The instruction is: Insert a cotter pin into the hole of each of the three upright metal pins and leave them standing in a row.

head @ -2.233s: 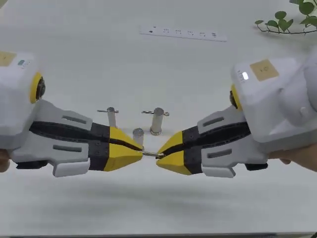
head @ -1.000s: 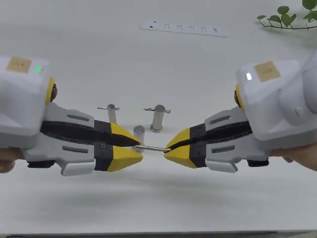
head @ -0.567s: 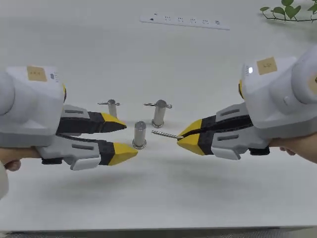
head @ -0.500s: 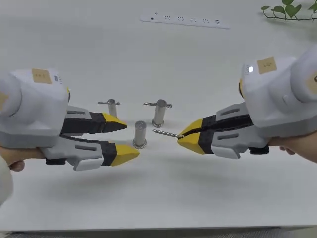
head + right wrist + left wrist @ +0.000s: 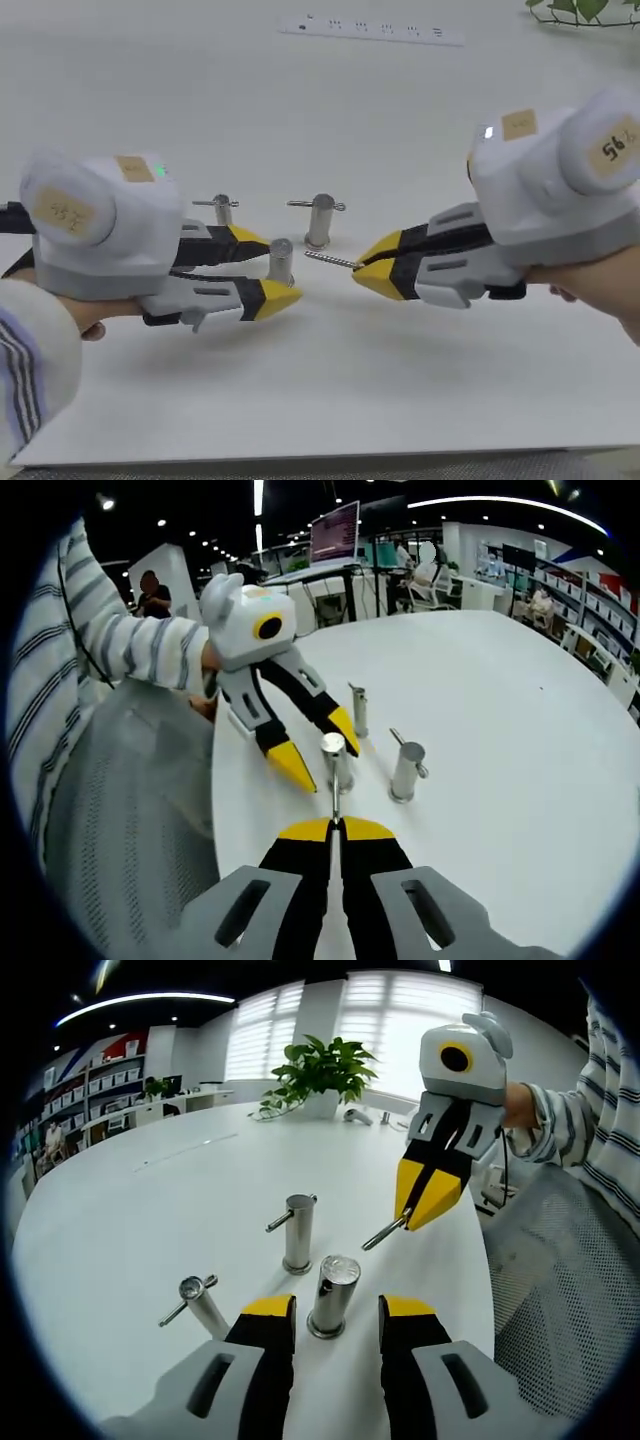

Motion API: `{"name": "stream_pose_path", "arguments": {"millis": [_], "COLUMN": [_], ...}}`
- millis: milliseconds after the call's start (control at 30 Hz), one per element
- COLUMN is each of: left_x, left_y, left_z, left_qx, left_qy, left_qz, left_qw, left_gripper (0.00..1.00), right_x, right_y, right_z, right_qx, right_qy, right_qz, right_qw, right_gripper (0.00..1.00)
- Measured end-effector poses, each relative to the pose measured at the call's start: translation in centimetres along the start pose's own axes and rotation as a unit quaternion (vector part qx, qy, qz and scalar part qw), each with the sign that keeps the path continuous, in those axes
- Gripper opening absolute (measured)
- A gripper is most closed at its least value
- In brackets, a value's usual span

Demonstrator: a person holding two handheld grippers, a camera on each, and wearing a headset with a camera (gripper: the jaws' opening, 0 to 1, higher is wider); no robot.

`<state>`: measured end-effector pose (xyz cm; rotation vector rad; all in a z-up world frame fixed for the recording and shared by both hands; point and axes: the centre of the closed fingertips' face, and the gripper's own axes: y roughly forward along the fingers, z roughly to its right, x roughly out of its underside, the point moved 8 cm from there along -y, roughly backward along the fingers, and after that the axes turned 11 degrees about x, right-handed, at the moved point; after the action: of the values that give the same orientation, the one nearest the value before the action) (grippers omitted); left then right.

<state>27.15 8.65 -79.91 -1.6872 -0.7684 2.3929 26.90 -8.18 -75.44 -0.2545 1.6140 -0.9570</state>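
Three upright metal pins stand on the white table. The back-left pin [image 5: 221,212] and the back-right pin [image 5: 320,220] each carry a cotter pin through the top. The front pin [image 5: 281,262] is bare. My left gripper [image 5: 284,267] is open, one finger on each side of the front pin [image 5: 335,1295], with small gaps showing. My right gripper [image 5: 358,272] is shut on a loose cotter pin [image 5: 330,260], whose free end points at the front pin's top [image 5: 335,760] from close by. In the left gripper view the right gripper [image 5: 432,1185] holds the cotter pin [image 5: 385,1232] out.
A white power strip [image 5: 370,28] lies at the table's far side, and plant leaves [image 5: 585,8] show at the far right corner. The table's front edge [image 5: 320,455] runs close below the grippers. A mesh chair [image 5: 560,1290] stands beside the table.
The left gripper let go of the cotter pin, opened and moved so its fingers flank the bare front pin. The right gripper kept the cotter pin and raised it towards that pin's top.
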Motion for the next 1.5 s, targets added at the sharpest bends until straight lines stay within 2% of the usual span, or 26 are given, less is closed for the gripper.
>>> {"name": "stream_pose_path", "arguments": {"millis": [100,333,433,467,567,700,867,1133,1500], "left_x": [0.3,0.4,0.5,0.5,0.5,0.4,0.5,0.6,0.7], "left_y": [0.3,0.8,1.0,0.9,0.9,0.9,0.9,0.9,0.9], "left_z": [-0.1,0.2,0.3,0.2,0.1,0.2,0.1,0.2,0.2], "left_qx": [-0.006,-0.008,-0.014,-0.022,-0.025,-0.025,-0.025,-0.028,-0.029], "left_qy": [-0.006,-0.014,-0.005,0.001,-0.006,-0.002,-0.011,-0.004,0.003], "left_qz": [-0.008,0.006,-0.001,0.001,0.004,-0.001,0.003,0.005,0.006], "left_qw": [0.9999,0.9998,0.9999,0.9997,0.9997,0.9997,0.9996,0.9996,0.9996], "left_gripper": [0.29,0.24,0.19,0.17,0.13,0.13,0.13,0.13,0.12], "right_x": [0.1,0.2,0.1,0.1,0.0,-0.1,-0.3,-0.4,-0.3], "right_y": [0.1,0.5,0.6,0.6,0.6,0.7,0.9,1.2,1.5], "right_z": [0.0,-0.1,-0.1,-0.1,-0.1,-0.1,-0.2,-0.4,-0.1], "right_qx": [-0.001,-0.002,-0.002,-0.002,-0.003,-0.005,-0.003,-0.006,0.006], "right_qy": [0.001,0.0,0.0,0.0,0.0,-0.003,-0.012,-0.017,-0.035], "right_qz": [-0.001,-0.003,-0.003,-0.003,-0.003,-0.001,0.002,0.003,0.005], "right_qw": [1.0,1.0,1.0,1.0,1.0,1.0,0.9999,0.9998,0.9994], "right_gripper": [0.04,0.04,0.04,0.04,0.04,0.04,0.04,0.04,0.04]}}
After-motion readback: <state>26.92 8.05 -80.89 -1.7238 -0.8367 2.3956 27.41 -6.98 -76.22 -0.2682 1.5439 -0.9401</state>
